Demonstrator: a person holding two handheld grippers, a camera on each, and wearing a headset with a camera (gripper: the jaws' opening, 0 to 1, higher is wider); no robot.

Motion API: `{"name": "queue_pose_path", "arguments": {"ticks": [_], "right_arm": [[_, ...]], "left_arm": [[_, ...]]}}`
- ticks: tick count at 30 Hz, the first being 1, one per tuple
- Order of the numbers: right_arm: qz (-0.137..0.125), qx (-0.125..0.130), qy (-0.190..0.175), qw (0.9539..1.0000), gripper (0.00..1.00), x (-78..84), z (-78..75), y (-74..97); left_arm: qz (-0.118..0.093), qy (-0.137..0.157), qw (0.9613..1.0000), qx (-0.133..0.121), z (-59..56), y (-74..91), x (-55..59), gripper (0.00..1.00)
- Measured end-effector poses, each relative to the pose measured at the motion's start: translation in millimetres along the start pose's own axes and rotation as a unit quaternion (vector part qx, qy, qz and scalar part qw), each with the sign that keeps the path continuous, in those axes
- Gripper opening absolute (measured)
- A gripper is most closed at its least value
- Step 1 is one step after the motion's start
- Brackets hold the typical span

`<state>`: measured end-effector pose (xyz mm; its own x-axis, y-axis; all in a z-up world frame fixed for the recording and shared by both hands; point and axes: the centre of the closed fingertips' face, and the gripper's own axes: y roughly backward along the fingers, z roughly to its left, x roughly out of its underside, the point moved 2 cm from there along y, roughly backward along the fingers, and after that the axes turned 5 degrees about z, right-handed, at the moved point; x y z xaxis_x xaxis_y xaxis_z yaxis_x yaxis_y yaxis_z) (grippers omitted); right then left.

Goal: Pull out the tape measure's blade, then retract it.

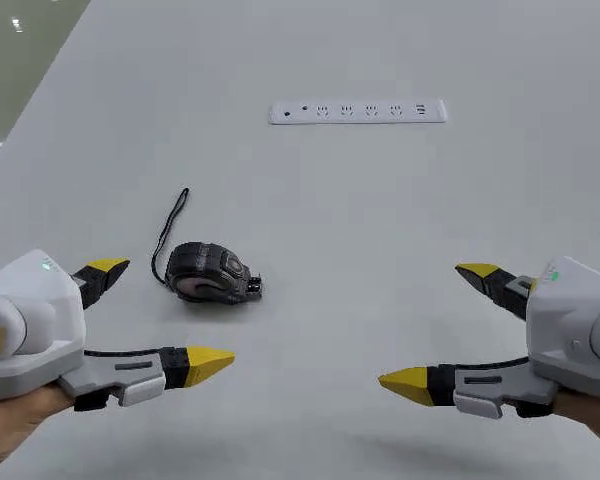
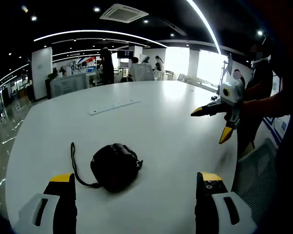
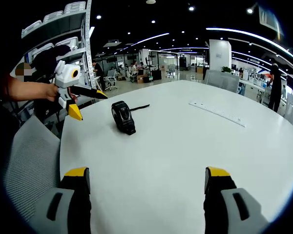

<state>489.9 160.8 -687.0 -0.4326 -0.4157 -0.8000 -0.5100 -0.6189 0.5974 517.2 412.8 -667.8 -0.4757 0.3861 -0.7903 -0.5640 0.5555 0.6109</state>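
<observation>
Spread left claw (image 1: pixel 168 312) and spread right claw (image 1: pixel 427 325) hover over the white counter (image 1: pixel 380 220). The black rubber-cased tape measure (image 1: pixel 212 273) lies just ahead of the left claw, presumably so that claw can brace it.

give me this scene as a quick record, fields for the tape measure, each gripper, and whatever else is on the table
tape measure: black, lying on the table, blade in, strap loose behind it
left gripper: open, empty, short of the tape measure
right gripper: open, empty, farther off
also there: white power strip, farther back
task: blade not yet pulled
</observation>
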Motion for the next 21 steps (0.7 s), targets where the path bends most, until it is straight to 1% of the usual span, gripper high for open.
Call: {"name": "queue_pose_path", "arguments": {"ticks": [3, 5, 10, 15, 21], "right_arm": [[0.003, 0.002, -0.004, 1.0, 1.0, 1.9, 0.3, 3.4], [0.001, 0.002, -0.006, 1.0, 1.0, 1.1, 1.1, 5.4], [-0.002, -0.002, -0.012, 0.9999, 1.0, 0.4, 5.1, 8.4], [-0.003, 0.0, -0.017, 0.9999, 1.0, 0.8, 5.6, 10.0], [-0.002, 0.0, -0.017, 0.9999, 1.0, 1.6, 4.8, 12.3]], "left_arm": [[0.002, 0.006, 1.0, -0.001, -0.5, 2.5, 2.2, 1.0], [0.0, 0.006, 1.0, -0.003, -0.8, 4.4, 2.2, 1.0], [-0.004, 0.006, 1.0, -0.002, -2.4, 8.4, 0.1, 1.0], [-0.007, 0.005, 1.0, 0.002, -4.3, 9.5, -1.4, 1.0], [-0.004, 0.001, 1.0, 0.002, -6.9, 10.8, -1.1, 1.0]]}}
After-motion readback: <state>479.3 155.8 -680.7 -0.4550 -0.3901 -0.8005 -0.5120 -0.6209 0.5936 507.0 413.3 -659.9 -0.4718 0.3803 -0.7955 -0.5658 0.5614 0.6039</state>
